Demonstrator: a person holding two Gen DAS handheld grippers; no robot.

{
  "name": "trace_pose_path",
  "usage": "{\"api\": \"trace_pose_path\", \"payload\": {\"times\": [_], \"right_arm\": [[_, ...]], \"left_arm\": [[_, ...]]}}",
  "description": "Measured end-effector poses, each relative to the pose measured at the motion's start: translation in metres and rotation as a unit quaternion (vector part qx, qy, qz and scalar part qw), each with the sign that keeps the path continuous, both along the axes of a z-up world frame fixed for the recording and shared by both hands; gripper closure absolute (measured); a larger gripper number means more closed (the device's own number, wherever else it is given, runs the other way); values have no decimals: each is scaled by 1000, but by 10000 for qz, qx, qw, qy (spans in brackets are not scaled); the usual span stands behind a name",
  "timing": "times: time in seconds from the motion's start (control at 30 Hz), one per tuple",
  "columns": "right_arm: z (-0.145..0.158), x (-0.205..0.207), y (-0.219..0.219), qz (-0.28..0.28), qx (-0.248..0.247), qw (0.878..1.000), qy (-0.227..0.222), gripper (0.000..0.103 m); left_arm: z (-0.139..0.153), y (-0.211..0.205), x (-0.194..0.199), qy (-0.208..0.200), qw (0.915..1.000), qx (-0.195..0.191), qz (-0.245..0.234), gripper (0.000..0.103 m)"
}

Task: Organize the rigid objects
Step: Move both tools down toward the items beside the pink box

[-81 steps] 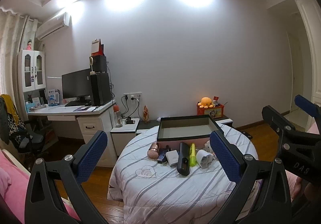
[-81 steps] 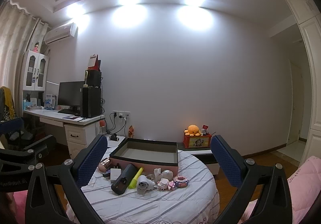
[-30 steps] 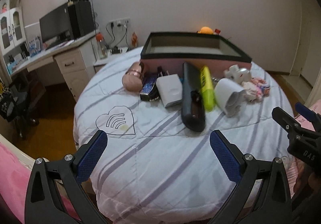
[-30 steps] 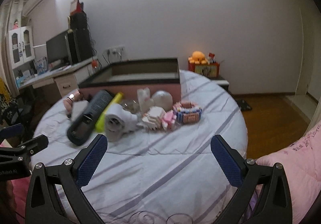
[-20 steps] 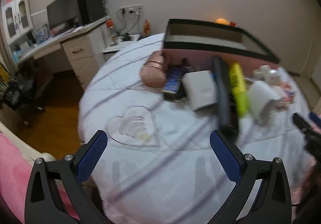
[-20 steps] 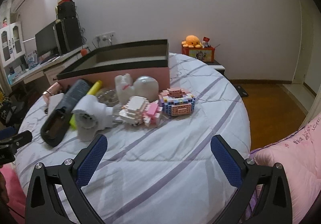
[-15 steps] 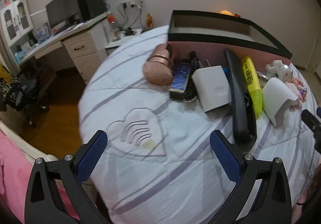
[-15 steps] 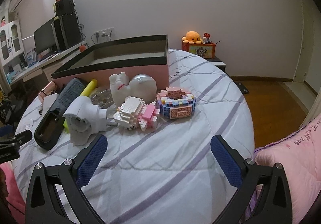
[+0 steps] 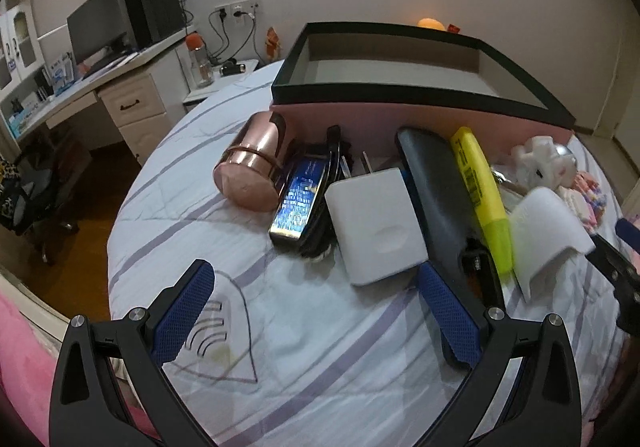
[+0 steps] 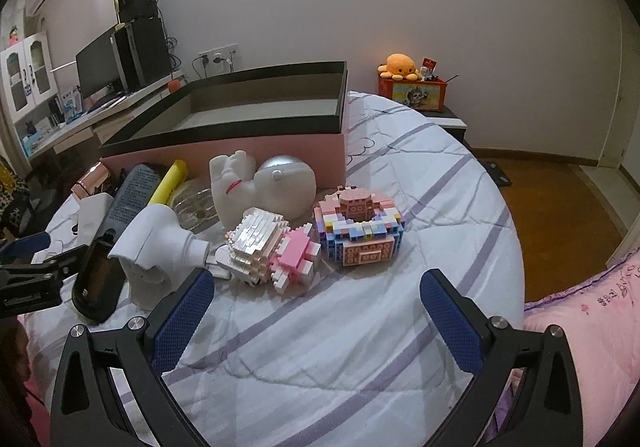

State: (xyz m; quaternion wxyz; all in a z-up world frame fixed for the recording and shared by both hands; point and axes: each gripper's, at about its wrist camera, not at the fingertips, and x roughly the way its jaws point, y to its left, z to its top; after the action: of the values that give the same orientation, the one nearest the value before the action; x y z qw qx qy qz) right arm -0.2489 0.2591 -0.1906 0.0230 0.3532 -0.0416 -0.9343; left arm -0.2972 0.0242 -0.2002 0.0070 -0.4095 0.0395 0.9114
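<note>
Left wrist view: our left gripper (image 9: 316, 299) hangs wide open and empty, now lower and closer over the striped bedspread (image 9: 320, 367) than half a second ago, its right pad nearly at the white charger (image 9: 376, 225). Beside the charger lie the phone (image 9: 298, 203), copper cylinder (image 9: 252, 173), black case (image 9: 440, 183) and yellow highlighter (image 9: 480, 187), all before the pink box (image 9: 400, 87). Our right gripper (image 10: 316, 303), equally agape, has neared the brick models (image 10: 320, 239).

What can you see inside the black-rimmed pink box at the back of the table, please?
The box shows only bare grey inner walls and a strip of floor; nothing lies there. Its near wall hides the floor just behind it in both views, so that part cannot be checked.
</note>
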Motion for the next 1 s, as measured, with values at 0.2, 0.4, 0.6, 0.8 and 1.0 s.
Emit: {"api": "trace_pose_path", "payload": {"times": [0.2,0.4,0.6,0.8,1.0], "right_arm": [[1,-5,4,49,-41,10000,-9,0],[2,-14,8,84,-105,9999,-61,0],[-2,-21,8,205,-176,9995,-185,0],[-3,-21,8,278,-260,9990,-217,0],[-4,-21,8,332,-307,9987,-235,0]], "left_arm": [[0,5,-15,-35,9997,-156,206,0],[4,5,-21,-70,9995,-230,210,0],[12,7,-11,-33,9993,-369,13,0],[15,-2,-15,-76,9999,72,128,0],[22,7,-11,52,9999,110,-49,0]]}}
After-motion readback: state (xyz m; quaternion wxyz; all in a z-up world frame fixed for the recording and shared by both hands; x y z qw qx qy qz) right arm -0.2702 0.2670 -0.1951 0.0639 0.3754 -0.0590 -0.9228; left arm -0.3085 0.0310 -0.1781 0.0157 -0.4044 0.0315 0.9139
